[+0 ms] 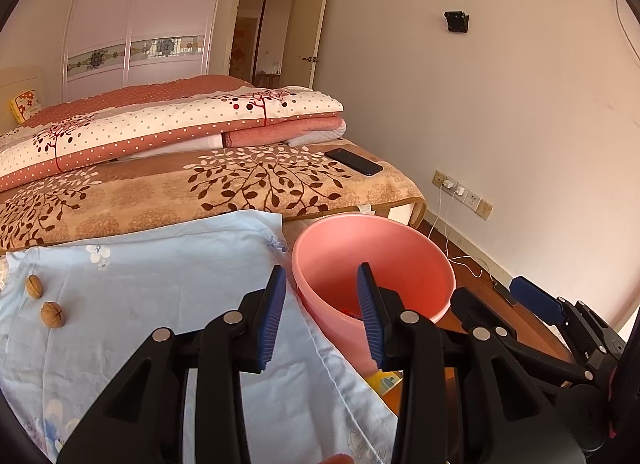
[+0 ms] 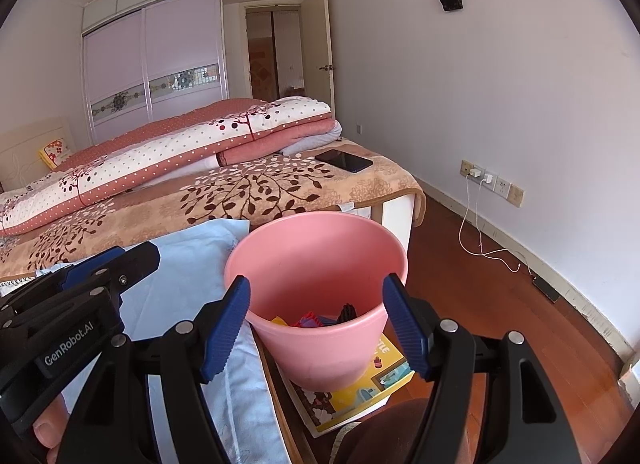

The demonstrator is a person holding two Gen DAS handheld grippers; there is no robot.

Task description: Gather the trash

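Nearest the camera, the left gripper hung with its fingers spread apart and holding nothing, one blue pad over a pale blue cloth, the other over the rim of a pink bucket. The right gripper was likewise wide open and empty, its fingers on either side of the bucket. Inside the bucket lay bits of coloured trash. The bucket stood on a yellow picture book. Two walnuts rested on the cloth covering the surface, to the left. Beyond stood a bed with folded quilts and a black phone. Farthest back was a wardrobe.
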